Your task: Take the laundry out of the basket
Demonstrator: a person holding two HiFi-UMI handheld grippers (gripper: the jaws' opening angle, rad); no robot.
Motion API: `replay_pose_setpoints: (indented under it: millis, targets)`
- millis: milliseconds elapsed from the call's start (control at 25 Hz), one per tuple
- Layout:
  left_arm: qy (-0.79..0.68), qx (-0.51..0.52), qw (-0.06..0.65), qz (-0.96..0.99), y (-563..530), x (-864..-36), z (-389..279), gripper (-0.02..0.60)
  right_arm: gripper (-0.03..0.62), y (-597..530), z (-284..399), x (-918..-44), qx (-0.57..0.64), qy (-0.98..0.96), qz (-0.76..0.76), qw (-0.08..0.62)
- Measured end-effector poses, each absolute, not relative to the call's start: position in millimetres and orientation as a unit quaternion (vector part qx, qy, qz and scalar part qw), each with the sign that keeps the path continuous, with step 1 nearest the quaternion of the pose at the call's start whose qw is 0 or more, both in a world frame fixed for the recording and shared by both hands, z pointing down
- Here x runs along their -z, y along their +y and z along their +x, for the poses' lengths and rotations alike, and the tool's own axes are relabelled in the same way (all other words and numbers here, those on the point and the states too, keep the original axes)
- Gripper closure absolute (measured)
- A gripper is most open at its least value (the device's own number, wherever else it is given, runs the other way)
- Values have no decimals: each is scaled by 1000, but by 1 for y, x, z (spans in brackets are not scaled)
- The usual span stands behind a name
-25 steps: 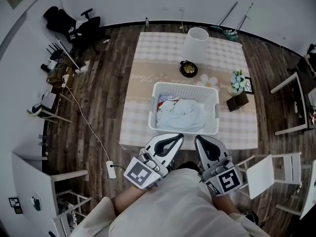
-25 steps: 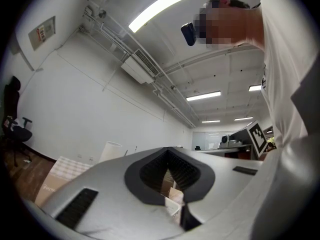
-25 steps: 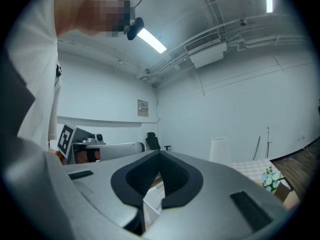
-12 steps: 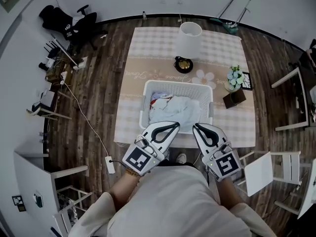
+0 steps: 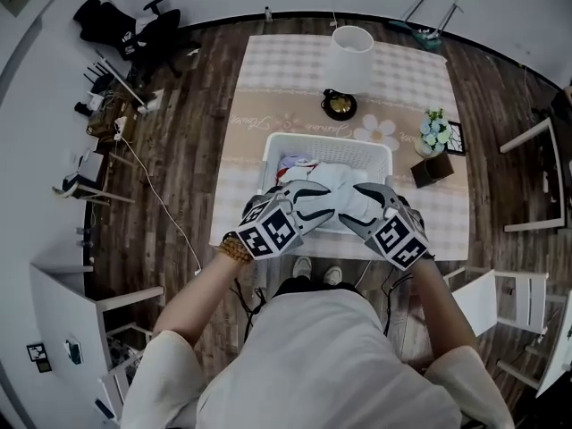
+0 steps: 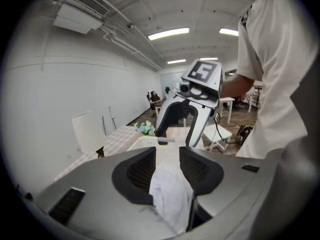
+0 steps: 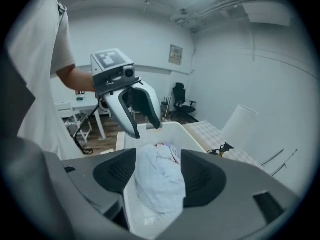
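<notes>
Perforated matt plastic basket (image 5: 327, 140) holds soft, crumpled cloth laundry (image 5: 332, 176).

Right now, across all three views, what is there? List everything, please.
table: one, checked beige cloth, centre of room
basket: one, white, table's near edge
laundry: one heap, pale blue-white, inside basket
lamp: one, white shade, table's far side
flowers: one pot, pale, table's right edge
box: one, dark, beside flowers
office chair: one, black, far left corner
white chair: one, floor right of person
left gripper: grey, jaws just been opening, laundry in the gap, ungripped
right gripper: grey, jaws just been opening, laundry in the gap, ungripped
</notes>
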State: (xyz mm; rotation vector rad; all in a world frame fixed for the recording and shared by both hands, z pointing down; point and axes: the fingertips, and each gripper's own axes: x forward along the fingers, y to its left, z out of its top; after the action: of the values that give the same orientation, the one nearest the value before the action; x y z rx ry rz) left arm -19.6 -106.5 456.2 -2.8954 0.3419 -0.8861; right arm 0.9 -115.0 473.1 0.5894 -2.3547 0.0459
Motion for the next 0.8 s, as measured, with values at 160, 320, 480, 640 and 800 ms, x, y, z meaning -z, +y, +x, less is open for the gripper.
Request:
replay_pose_setpoints:
  millis: [160,320,480,640,800]
  targets:
    - [57,391,75,-915,-120,-508,-21,409,281,-128,-2,-511,0,-884,173,434]
    - [17,447,83,-890,-132,-547,-18,379,256,-135,-8,-547,-1,-859,128,495]
    - [-6,491,70,-868,-146,-591,-20,379,243,-145,-12,-589,-8,-836,95,540]
    - [-25,527,58,-848,-156,-632,-27,342,224,-155,-13,-634,-13,-815,71,575]
    - [-38,551,60,-831,-159,-662,-30,328,203,-160,-17,-668,-17,-804,56,592]
